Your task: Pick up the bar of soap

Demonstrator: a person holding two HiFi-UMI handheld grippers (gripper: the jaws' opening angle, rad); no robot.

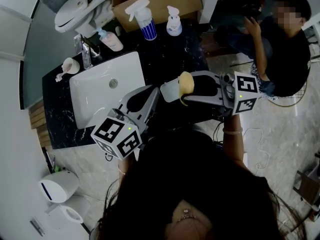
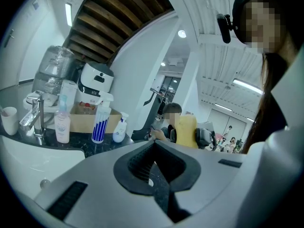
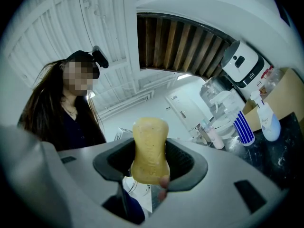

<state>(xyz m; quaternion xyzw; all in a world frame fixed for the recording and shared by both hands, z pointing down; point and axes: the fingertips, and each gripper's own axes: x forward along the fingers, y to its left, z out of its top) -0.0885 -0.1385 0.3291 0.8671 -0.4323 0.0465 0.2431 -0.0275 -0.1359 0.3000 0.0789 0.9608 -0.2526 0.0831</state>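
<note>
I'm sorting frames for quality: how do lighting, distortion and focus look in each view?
Head view: dim, dark foreground, only the sink bright. Left gripper view: strong fisheye bending, ceiling lights glaring. Right gripper view: bar of soap sharp, bright washed-out background.

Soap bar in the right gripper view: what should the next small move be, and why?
Probably raise it slowly with the jaws held closed. The soap bar is already clamped between the right gripper's jaws, with much of it sticking out past them, so a jerk might let it slip. The left gripper is shut and empty.
</note>
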